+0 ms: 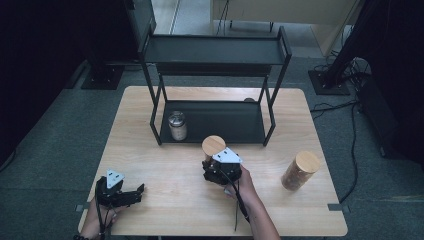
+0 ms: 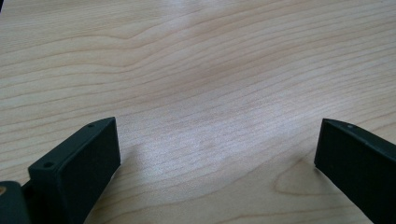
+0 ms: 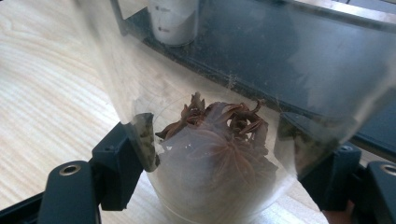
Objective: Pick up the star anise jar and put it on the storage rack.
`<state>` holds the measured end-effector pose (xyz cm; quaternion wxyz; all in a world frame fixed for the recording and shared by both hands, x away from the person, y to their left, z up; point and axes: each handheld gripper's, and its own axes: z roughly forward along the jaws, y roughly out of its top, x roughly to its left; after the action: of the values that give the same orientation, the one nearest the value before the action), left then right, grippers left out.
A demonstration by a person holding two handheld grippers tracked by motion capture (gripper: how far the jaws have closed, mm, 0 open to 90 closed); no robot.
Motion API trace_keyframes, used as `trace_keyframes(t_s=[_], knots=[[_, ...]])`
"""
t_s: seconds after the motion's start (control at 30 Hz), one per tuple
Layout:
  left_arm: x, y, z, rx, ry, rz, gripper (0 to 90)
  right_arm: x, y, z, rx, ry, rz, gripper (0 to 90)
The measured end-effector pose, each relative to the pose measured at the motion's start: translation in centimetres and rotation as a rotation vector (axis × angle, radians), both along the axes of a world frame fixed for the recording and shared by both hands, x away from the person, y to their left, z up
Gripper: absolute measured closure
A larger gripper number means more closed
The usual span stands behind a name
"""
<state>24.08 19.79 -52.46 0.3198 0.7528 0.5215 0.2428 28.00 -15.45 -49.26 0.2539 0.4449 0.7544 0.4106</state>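
Your right claw (image 1: pixel 216 161) is clamped on the clear glass jar with a round wooden lid (image 1: pixel 213 145), both pads pressing its lower wall; brown star-shaped spice (image 3: pixel 219 135) sits in the bottom. The jar stands on the light wooden counter (image 1: pixel 170 200) near its centre, just in front of the black metal two-tier shelf (image 1: pixel 215 52) at 12 o'clock. A small silver-lidded jar (image 1: pixel 177 125) stands on its lower tier. A tall wood-lidded jar of brown contents (image 1: pixel 299 170) is at 3 o'clock. Your left claw (image 1: pixel 131 195), at 8 o'clock, gapes empty above bare counter.
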Motion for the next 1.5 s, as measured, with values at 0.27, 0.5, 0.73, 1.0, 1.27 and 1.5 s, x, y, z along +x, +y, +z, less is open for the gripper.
trace_keyframes(t_s=[0.27, 0.5, 0.73, 1.0, 1.27, 1.5], knots=[[0.0, 0.0, 0.0, 0.001, -0.001, -0.002, 0.5, 0.6, -0.2, 0.7, 0.019, -0.001, -0.011, 25.1], [0.0, 0.0, 0.0, 0.002, 0.000, -0.002, 0.5, 1.3, -0.4, 1.8, 0.012, -0.010, -0.018, 25.1], [0.0, 0.0, 0.0, 0.001, -0.002, -0.002, 0.5, 2.2, -0.6, 2.5, 0.013, -0.011, -0.031, 25.1], [0.0, 0.0, 0.0, 0.000, -0.003, -0.003, 0.5, 3.3, -0.5, 2.7, 0.014, -0.001, -0.041, 25.1], [0.0, 0.0, 0.0, -0.003, -0.003, -0.002, 0.5, 4.6, -0.2, 3.0, 0.015, 0.002, -0.052, 25.1], [0.0, 0.0, 0.0, -0.006, -0.004, -0.002, 0.5, 5.9, 0.0, 3.2, 0.006, 0.001, -0.067, 25.1]])
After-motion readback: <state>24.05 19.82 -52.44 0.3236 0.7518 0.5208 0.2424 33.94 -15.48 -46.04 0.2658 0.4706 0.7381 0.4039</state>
